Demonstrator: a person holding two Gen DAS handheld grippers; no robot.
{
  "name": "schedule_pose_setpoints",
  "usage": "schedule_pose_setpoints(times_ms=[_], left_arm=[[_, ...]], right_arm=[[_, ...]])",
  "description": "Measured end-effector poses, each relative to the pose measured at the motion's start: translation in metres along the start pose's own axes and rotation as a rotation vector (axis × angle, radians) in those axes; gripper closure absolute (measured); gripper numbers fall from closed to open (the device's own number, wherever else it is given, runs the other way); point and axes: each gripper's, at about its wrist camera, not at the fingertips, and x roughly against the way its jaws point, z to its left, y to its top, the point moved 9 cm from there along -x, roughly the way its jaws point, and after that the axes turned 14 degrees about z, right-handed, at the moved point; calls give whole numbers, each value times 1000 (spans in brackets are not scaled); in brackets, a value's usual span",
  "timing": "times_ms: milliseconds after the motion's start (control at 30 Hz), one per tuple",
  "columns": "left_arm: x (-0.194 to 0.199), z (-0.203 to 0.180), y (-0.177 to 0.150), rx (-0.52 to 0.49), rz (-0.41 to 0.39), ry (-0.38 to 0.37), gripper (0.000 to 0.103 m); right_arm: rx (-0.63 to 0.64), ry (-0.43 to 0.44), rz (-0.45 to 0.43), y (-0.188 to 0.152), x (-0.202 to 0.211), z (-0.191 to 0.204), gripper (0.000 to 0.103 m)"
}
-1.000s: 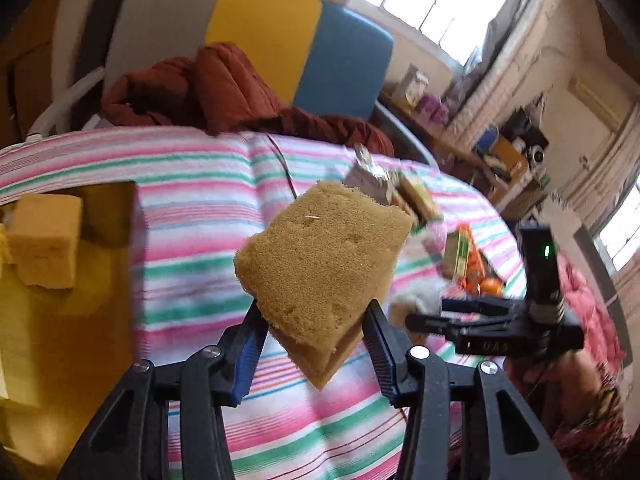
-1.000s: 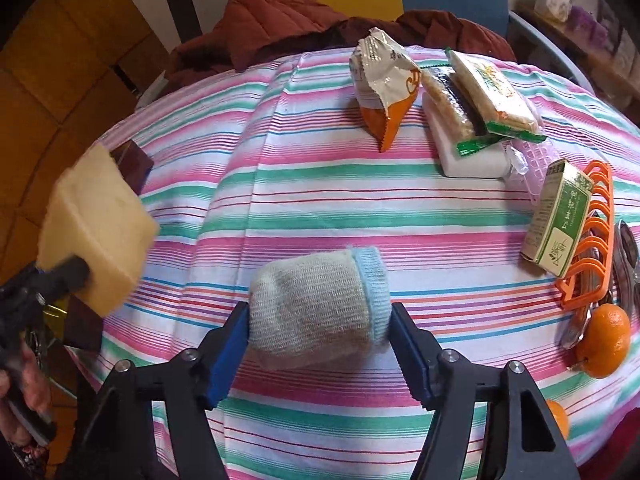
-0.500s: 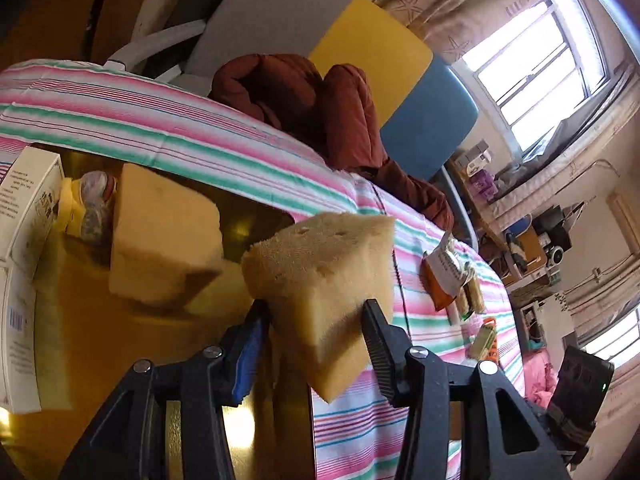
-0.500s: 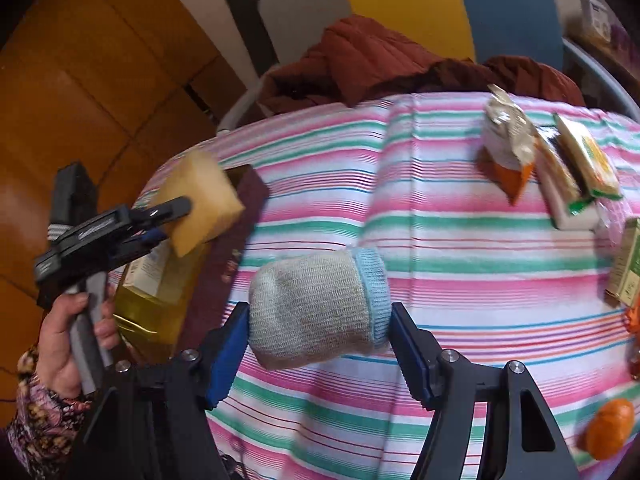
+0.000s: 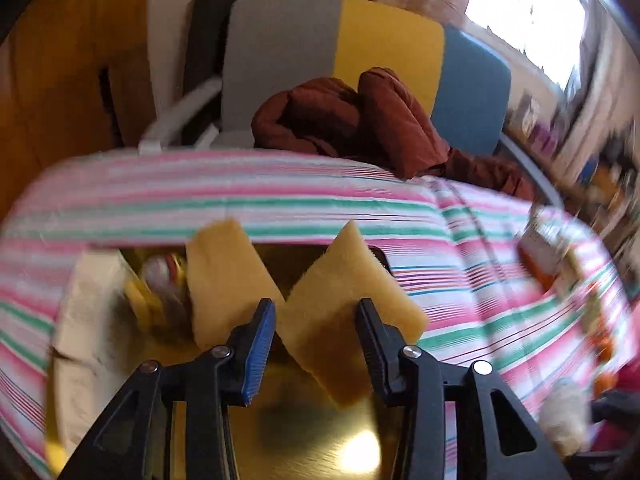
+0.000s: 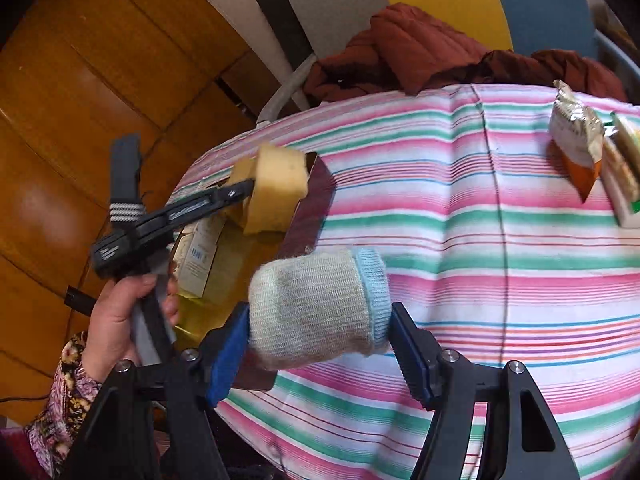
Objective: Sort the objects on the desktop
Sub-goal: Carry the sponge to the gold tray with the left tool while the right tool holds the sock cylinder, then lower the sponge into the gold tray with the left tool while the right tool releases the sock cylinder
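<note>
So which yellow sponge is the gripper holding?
The sponge on the right, tilted like a diamond and pinched by the left gripper above the gold box. The other sponge already stands inside, with nothing gripping it.

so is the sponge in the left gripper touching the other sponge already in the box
Cannot tell. In the left wrist view the held sponge and the boxed sponge meet edge to edge near the blue pad, but that overlap could be depth, not contact.
</note>
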Motion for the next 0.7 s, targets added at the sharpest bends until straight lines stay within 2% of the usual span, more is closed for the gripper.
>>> schedule_pose_setpoints(times_ms=[33,67,267,333,400,433,500,533,633,700], left_arm=[[-1,0,0,-32,1,41,59],[0,1,0,-37,4,51,59],[2,14,-12,17,54,3,59],[-8,20,-21,15,88,20,59],[-22,30,-30,15,154,72,60],[-30,33,-34,33,184,62,61],[-39,26,-36,81,205,-52,61],[-38,24,-38,93,207,-71,61],[-17,15,-46,92,160,-112,61],[3,15,-54,110,111,-173,61]], right_arm=[[0,1,4,-1,-1,2,34],[0,1,5,-1,-2,4,34],[21,11,-9,-3,3,16,34],[21,15,-14,-4,4,17,34],[18,20,-13,-5,4,18,34],[14,23,-14,-5,3,18,34],[11,30,-15,-7,3,19,34],[6,33,-16,-8,2,19,34],[-6,40,-20,-10,4,18,34],[-12,41,-23,-9,5,16,34]])
